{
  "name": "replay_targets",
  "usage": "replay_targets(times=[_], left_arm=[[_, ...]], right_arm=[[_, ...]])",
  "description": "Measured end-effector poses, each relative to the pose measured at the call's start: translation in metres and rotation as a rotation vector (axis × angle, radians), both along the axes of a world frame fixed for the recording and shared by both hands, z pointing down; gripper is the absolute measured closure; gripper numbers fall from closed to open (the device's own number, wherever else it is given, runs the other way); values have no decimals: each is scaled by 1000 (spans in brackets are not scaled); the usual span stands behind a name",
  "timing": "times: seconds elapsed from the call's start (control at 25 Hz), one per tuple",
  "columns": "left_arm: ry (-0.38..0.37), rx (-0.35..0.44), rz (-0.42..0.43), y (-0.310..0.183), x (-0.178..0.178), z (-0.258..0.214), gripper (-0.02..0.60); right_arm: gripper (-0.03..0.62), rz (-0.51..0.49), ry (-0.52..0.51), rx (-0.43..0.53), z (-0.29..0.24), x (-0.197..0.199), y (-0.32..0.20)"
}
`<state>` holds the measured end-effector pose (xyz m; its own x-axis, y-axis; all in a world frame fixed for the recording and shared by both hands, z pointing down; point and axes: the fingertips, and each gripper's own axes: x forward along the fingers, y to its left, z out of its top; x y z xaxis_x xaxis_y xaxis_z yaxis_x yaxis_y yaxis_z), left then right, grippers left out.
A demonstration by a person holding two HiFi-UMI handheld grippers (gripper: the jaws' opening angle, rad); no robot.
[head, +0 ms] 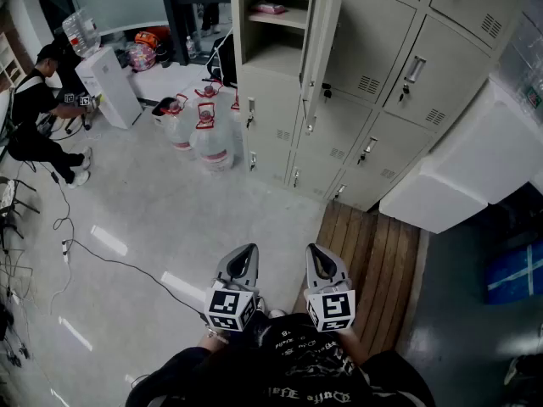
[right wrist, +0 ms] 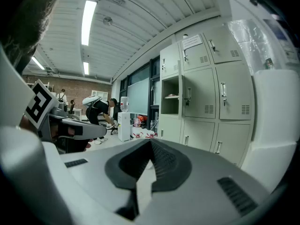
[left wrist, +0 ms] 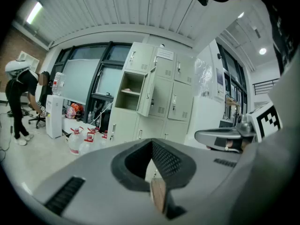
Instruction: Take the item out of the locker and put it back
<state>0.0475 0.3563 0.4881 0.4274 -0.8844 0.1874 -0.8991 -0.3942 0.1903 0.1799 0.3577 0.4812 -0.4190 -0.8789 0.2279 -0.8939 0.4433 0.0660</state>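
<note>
Pale metal locker [head: 273, 113] door open, pink item [head: 270, 8] on shelf inside; left gripper [head: 244, 254], right gripper [head: 317, 254] fingers pressed together, empty.

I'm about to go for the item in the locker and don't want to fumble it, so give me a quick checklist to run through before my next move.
1. Locker door open: ok, it stands swung wide.
2. Item in sight: ok, the pink item lies on the upper shelf of the open compartment.
3. Grippers empty: ok, nothing sits between the jaws of the left gripper or the right gripper.
4. Jaws open for a grasp: not ok, both are shut.
5. Locker within reach: not ok, both grippers are held near the body, well short of it.
6. Path: probably ok, the water jugs stand left of the locker.
</note>
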Motion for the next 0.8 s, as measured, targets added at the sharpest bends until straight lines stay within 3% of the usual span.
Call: replay_targets(times=[0.8], left_arm=[[-11, 36, 61, -26, -17, 3, 574]], right_arm=[[591, 98, -36, 30, -1, -8, -21]])
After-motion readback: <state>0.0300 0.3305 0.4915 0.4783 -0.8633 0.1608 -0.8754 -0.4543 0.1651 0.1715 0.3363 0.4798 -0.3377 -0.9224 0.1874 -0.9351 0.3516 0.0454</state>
